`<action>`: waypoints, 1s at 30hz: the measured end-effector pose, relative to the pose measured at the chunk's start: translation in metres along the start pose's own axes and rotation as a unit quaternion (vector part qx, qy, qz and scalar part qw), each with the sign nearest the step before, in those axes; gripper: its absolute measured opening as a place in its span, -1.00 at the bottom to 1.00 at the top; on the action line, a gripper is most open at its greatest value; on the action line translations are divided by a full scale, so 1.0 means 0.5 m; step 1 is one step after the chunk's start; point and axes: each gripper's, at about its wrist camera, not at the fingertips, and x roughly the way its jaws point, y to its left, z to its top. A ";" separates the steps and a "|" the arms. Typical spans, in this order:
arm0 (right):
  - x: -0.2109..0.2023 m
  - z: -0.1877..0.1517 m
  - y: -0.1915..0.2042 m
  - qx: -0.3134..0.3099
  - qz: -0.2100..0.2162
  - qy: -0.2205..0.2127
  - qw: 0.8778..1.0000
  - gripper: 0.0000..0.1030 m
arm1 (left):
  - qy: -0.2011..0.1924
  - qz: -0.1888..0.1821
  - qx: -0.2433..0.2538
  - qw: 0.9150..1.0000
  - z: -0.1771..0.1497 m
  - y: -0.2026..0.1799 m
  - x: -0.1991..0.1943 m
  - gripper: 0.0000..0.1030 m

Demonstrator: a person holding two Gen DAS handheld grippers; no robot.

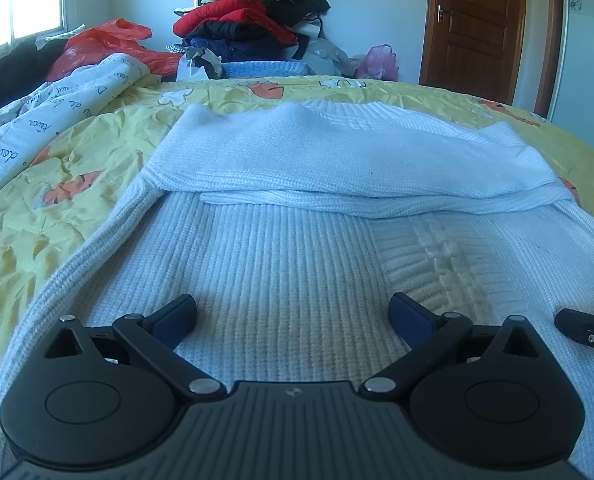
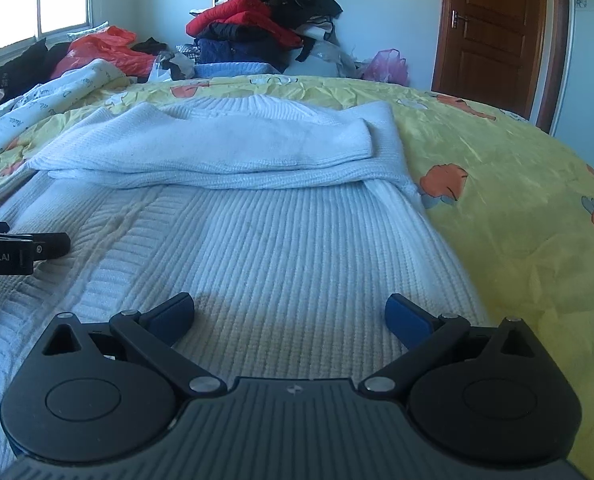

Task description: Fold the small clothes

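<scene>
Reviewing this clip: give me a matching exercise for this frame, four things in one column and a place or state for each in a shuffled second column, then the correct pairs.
Things:
1. white sweater
2. left gripper
3. pile of clothes
4. wooden door

Places or states:
A. heaped against the far wall, beyond the bed
B. shut, at the far right of the room
C. spread on the yellow bedspread, sleeves folded across its upper part
D. open, holding nothing, over the ribbed knit

Pairs: 1-C, 2-D, 3-A, 4-B
</scene>
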 end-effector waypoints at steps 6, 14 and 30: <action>0.000 0.000 0.000 0.000 0.000 0.000 1.000 0.98 | 0.001 0.002 0.002 1.000 0.000 0.001 0.000 1.00; -0.001 -0.001 -0.001 0.001 0.001 0.000 1.000 0.98 | 0.005 0.016 0.005 1.000 -0.038 -0.006 -0.050 1.00; -0.047 -0.039 0.002 0.003 0.002 -0.005 1.000 0.99 | 0.000 0.007 -0.004 1.000 -0.048 0.003 -0.057 1.00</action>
